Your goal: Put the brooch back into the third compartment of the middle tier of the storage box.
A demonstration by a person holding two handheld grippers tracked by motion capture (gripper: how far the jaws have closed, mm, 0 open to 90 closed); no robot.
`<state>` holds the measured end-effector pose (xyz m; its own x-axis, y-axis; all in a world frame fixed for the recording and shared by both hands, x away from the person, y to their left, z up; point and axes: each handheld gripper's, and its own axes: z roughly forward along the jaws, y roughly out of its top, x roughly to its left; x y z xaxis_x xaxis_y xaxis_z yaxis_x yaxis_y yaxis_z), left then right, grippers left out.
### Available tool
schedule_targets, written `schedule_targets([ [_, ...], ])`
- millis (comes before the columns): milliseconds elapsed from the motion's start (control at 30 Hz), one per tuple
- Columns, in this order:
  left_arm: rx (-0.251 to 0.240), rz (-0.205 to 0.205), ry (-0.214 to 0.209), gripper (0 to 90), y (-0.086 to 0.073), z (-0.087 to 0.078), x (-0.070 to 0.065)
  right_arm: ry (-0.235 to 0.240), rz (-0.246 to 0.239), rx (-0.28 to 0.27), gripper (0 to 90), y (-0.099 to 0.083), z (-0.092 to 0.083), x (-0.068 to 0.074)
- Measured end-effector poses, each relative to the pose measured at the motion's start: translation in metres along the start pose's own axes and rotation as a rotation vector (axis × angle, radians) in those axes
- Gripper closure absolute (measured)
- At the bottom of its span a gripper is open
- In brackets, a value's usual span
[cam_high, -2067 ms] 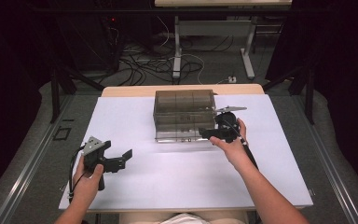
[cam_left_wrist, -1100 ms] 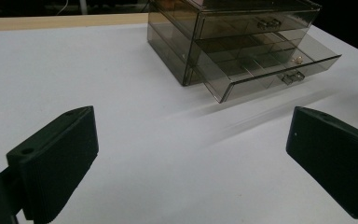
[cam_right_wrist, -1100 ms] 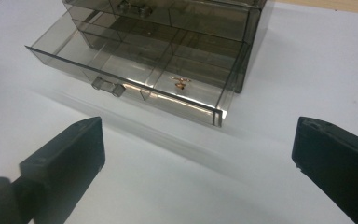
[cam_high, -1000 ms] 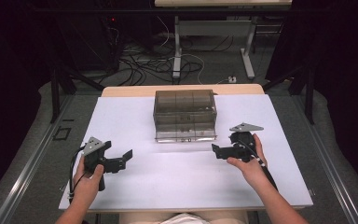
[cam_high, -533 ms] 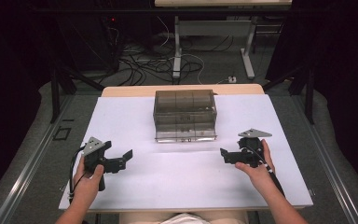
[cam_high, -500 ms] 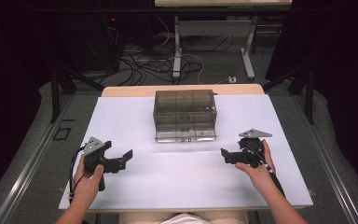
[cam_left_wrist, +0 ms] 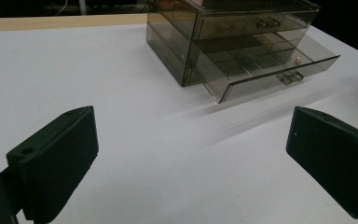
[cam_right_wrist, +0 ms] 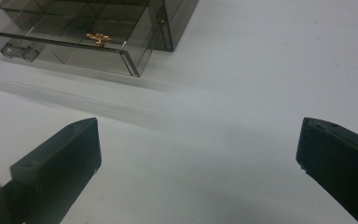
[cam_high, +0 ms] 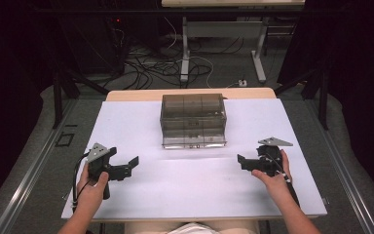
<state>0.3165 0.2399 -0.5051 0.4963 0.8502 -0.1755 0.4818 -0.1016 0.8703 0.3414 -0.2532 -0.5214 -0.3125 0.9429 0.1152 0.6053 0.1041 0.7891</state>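
White worktop (cam_high: 185, 195) fills most of the high view, with a bare wooden strip at its far edge. Smoky clear drawer unit (cam_high: 193, 119) sits centre-far on it, 2 drawers visible. Lower drawer (cam_left_wrist: 265, 70) is pulled partway out, its front hanging past the case; upper drawer (cam_left_wrist: 242, 23) is flush and closed. Left tongs (cam_high: 125, 167) rest near-left on the worktop, held in the left hand (cam_high: 93, 187), jaws spread wide, nothing between them. Right tongs (cam_high: 247, 164) sit near-right in the right hand (cam_high: 272, 178), jaws also wide apart and empty. Both are well apart from the unit, pointing inward. A small gold item (cam_right_wrist: 98, 38), maybe an earring or charm, lies in an end compartment of the open drawer, just behind the front wall. The clear handle (cam_right_wrist: 19, 50) is on the drawer front.

Judged step: the item looks stowed, so closing the lower drawer is likely what remains. To do it well: bring 1 set of tongs in low and square to the drawer front, press near the handle rather than at a corner so the drawer does not skew, and push slowly. The unit looks light and may slide on the smooth worktop, so brace the case with the other tongs.
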Motion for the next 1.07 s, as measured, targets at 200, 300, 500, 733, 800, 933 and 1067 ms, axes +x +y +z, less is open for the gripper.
schedule_targets([
  [200, -0.002, 0.004, 0.001, 2.6, 0.000, 0.000, 0.001, -0.019, 0.012, 0.001, 0.0, -0.004, 0.001, -0.007],
  [300, -0.001, 0.004, 0.001, 2.6, 0.000, 0.000, 0.001, -0.027, 0.028, 0.003, 0.0, -0.006, 0.002, -0.009],
  [500, -0.002, 0.000, 0.000, 2.6, 0.000, 0.000, 0.001, -0.033, 0.057, 0.005, 0.0, -0.009, 0.002, -0.015],
  [733, -0.007, 0.003, 0.008, 2.6, 0.001, 0.000, 0.002, -0.034, 0.082, 0.007, 0.0, -0.011, 0.003, -0.018],
  [800, -0.009, -0.003, 0.005, 2.6, 0.000, 0.000, 0.002, -0.030, 0.089, 0.008, 0.0, -0.011, 0.003, -0.018],
  [933, -0.009, 0.005, 0.006, 2.6, 0.001, 0.000, 0.002, -0.029, 0.079, 0.012, 0.0, -0.011, 0.003, -0.017],
  [1067, -0.009, 0.003, 0.008, 2.6, 0.001, 0.000, 0.001, -0.036, 0.063, 0.008, 0.0, -0.011, 0.002, -0.017],
])
